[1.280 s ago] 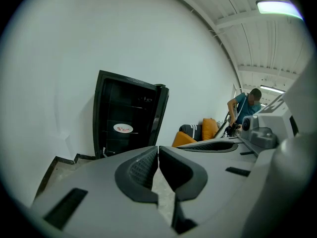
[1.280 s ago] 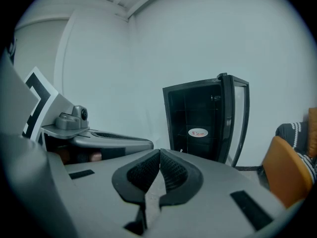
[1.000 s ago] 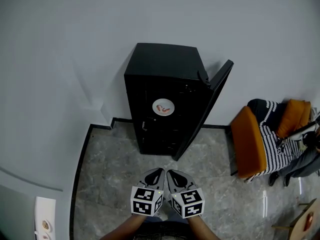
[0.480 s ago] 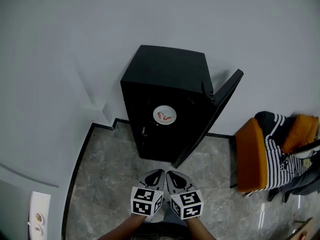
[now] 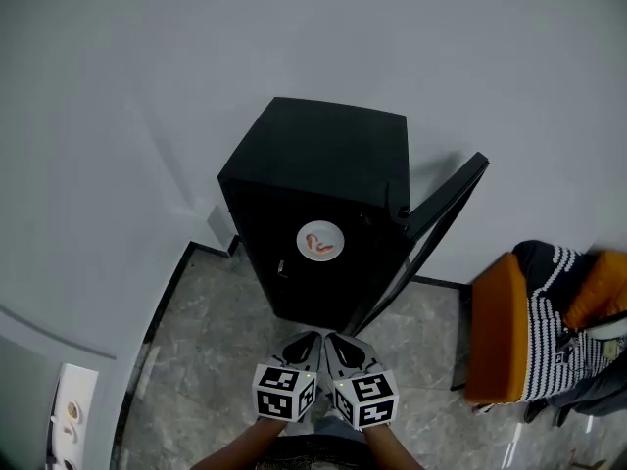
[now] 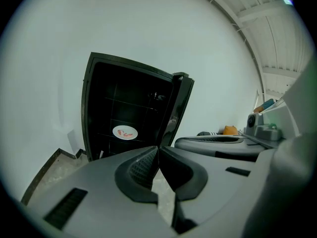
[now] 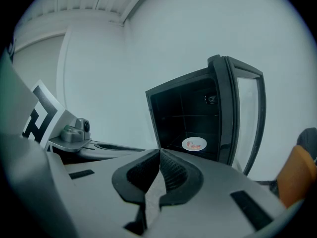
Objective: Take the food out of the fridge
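Only overhead: top of fridge.

A plain, sparsely furnished indoor room is shown, of the lounge-corner kind. Bare white walls are seen all round, and a polished grey stone-look floor is edged with a dark border. A small black fridge is set against the wall, its door swung open and a plate left on a shelf inside. An orange chair with a striped cushion is placed to its right. A white ribbed ceiling is caught in the left gripper view. Whether it is a home or an office cannot be told.
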